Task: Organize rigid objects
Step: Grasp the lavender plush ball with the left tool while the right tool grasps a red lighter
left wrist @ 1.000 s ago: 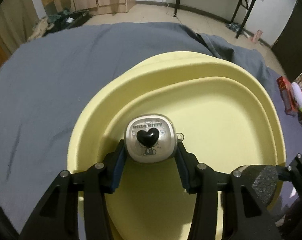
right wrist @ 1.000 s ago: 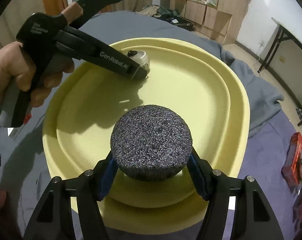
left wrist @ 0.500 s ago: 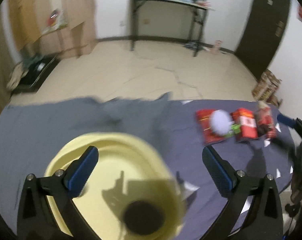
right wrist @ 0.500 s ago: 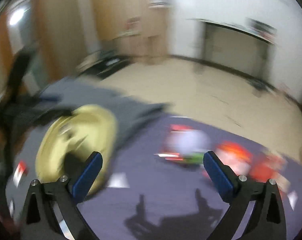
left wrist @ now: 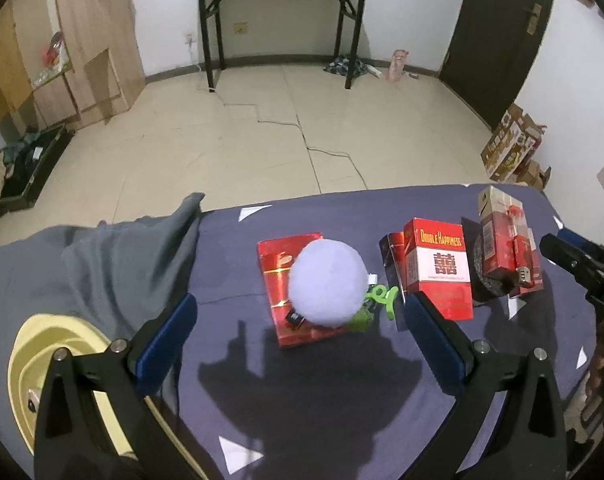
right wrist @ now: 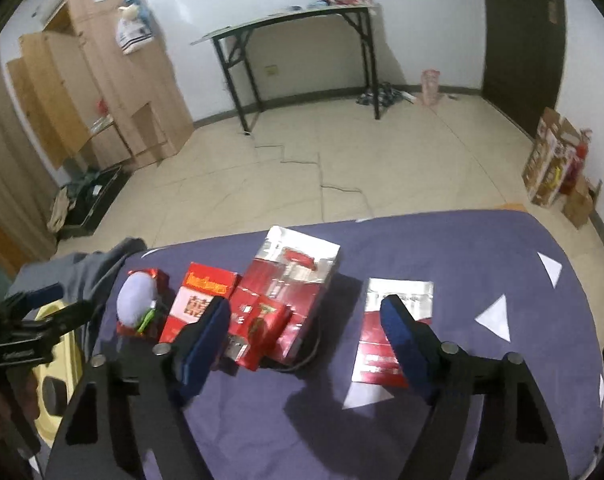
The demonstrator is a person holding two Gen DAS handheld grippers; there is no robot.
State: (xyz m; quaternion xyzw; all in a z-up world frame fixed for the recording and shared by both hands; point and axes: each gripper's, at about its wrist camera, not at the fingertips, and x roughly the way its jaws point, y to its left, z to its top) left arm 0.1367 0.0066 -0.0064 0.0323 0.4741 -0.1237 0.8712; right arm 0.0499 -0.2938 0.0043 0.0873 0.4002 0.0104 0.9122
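My left gripper (left wrist: 300, 300) stands wide open with nothing in it, above a pale lilac ball (left wrist: 326, 282) that rests on a flat red box (left wrist: 280, 268). A green clip (left wrist: 376, 300) lies beside the ball. An upright red-and-white Double Happiness box (left wrist: 438, 268) and a taller red box (left wrist: 506, 248) stand to the right. My right gripper (right wrist: 306, 304) hovers over the cluster of red boxes (right wrist: 294, 280). Its jaws are closing with nothing between them. A flat red-and-silver pack (right wrist: 394, 320) lies under its right finger. The yellow tray (left wrist: 30, 344) sits at far left.
A purple cloth with white triangles (right wrist: 502, 280) covers the table, and a grey cloth (left wrist: 114, 264) is bunched beside the tray. A dark round stone (right wrist: 54, 390) lies in the tray. Beyond the table's far edge is tiled floor with a black desk.
Both grippers let go of their loads in the yellow tray, the silver trinket and the dark stone, and swung right to the red boxes. The right jaws are narrower than half a second ago.
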